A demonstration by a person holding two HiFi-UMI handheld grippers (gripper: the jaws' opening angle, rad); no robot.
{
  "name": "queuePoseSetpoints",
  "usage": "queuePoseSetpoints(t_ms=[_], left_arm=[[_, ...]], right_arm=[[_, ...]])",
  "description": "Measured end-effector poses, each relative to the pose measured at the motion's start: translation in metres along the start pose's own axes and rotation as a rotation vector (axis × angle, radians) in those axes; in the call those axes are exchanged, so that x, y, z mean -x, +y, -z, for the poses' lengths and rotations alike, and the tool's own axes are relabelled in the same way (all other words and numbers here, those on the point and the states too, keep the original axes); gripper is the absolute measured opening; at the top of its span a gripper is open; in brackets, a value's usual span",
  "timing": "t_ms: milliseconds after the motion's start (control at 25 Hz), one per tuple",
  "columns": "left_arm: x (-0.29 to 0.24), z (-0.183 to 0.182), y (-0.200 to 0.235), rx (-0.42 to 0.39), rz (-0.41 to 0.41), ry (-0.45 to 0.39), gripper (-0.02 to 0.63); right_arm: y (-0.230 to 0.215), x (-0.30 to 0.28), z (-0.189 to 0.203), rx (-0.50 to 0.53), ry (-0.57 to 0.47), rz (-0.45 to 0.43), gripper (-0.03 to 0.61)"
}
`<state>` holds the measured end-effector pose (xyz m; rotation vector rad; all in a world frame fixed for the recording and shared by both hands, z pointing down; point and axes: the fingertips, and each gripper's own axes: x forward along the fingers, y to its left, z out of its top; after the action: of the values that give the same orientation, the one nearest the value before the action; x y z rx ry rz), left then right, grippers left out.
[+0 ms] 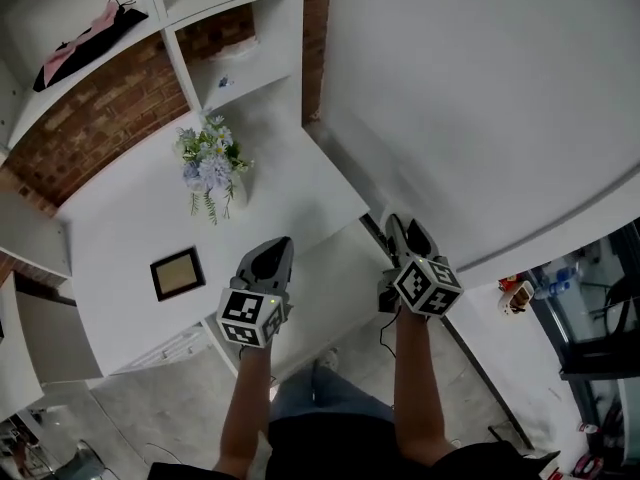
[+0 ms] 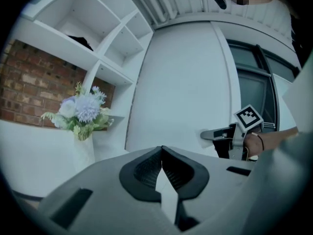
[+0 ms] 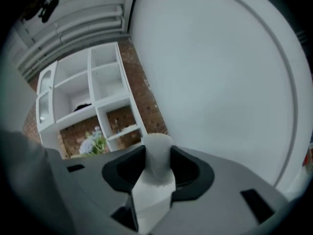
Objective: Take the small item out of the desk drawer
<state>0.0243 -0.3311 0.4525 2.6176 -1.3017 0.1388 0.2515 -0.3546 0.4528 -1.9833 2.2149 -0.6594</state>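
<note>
In the right gripper view, my right gripper (image 3: 156, 151) is shut on a small white item (image 3: 157, 153) with a rounded top that stands up between the dark pads. The head view shows this gripper (image 1: 408, 228) past the desk's right end, close to a big white panel (image 1: 480, 98). My left gripper (image 1: 278, 244) hovers by the desk's near right corner. Its own view shows the left gripper (image 2: 162, 150) shut, tips touching with nothing between them. The right gripper (image 2: 215, 133) also appears there, off to the right. I cannot make out whether the drawer front (image 1: 168, 349) under the desk edge stands open.
On the white desk (image 1: 130, 218) stand a vase of pale flowers (image 1: 212, 168) and a small dark picture frame (image 1: 177, 273). White shelves (image 1: 230, 28) against a brick wall rise behind it. The person's legs and grey floor (image 1: 150, 408) are below.
</note>
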Motion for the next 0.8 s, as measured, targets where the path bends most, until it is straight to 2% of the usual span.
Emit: queuePoseSetpoints(t_ms=[80,200,360,800], left_arm=[[0.001,-0.014,-0.003,-0.015,0.001,-0.022,0.009],[0.001,-0.037,-0.006,-0.038,0.000,-0.065,0.009],[-0.005,-0.061,-0.006,-0.067,-0.003,-0.118,0.009],[-0.004,-0.071,-0.016,-0.095,0.002,-0.125,0.009]], right_arm=[[0.007,0.018,-0.028,0.006,-0.097,-0.032,0.158],[0.020,0.040,-0.059,0.074,-0.207,-0.080,0.158],[0.031,0.055,-0.080,0.130,-0.326,-0.134,0.158],[0.036,0.069,-0.063,0.138,-0.319,-0.162,0.158]])
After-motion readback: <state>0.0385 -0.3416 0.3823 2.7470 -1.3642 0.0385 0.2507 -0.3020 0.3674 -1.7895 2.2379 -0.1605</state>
